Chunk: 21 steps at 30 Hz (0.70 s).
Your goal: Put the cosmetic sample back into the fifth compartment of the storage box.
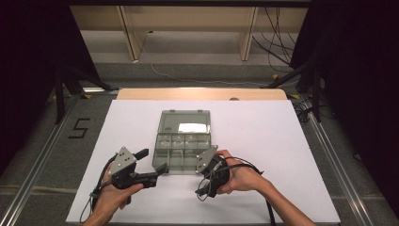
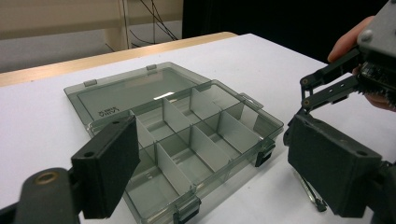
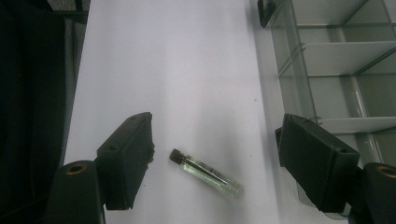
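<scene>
Though small, clear black-capped vial [image 3: 206, 173]

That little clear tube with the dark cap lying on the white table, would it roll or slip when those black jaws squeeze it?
The small clear tube with a dark cap looks round and smooth, so it may well roll or slip. It seems light and possibly fragile. The right gripper straddles it, jaws open.

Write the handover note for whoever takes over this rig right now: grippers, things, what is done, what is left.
Right gripper: open, jaws either side of the vial, not touching it.
Left gripper: open, holding nothing, at the box's near left corner.
Vial: flat on the table, just outside the box's near right side.
Done: the lid is open; the compartments look empty.
Left, probably: grip the vial and place it in a compartment.
</scene>
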Available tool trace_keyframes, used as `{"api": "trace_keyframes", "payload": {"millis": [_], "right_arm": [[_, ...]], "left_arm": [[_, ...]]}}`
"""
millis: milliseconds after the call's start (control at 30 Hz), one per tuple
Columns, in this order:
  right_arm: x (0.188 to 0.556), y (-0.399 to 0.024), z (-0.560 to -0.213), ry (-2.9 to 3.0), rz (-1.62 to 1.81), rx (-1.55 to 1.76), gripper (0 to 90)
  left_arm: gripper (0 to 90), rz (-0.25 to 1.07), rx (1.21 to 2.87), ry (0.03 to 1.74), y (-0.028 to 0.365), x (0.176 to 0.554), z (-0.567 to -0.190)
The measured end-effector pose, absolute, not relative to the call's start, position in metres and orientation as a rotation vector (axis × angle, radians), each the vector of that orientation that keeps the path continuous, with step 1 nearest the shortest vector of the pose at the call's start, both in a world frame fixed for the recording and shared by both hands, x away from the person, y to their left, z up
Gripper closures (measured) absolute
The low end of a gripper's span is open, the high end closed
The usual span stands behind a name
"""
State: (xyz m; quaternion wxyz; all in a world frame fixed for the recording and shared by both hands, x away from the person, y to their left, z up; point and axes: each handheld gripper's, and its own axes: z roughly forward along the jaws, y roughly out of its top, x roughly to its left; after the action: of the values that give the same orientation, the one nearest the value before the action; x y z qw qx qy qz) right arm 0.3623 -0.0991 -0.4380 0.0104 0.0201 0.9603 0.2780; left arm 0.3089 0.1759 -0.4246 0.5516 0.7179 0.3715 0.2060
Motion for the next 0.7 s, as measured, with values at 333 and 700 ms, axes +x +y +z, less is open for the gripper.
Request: {"api": "trace_keyframes", "payload": {"millis": [333, 700], "right_arm": [[0.362, -0.096, -0.452, 3.044, 0.726, -0.030, 33.1], [0.362, -0.093, -0.465, 3.078, 0.654, -0.092, 47.3]], "left_arm": [[16.3, 0.483, 1.705, 0.874, 0.174, 0.309, -0.425], [16.4, 0.502, 1.693, 0.873, 0.176, 0.311, -0.424]]}}
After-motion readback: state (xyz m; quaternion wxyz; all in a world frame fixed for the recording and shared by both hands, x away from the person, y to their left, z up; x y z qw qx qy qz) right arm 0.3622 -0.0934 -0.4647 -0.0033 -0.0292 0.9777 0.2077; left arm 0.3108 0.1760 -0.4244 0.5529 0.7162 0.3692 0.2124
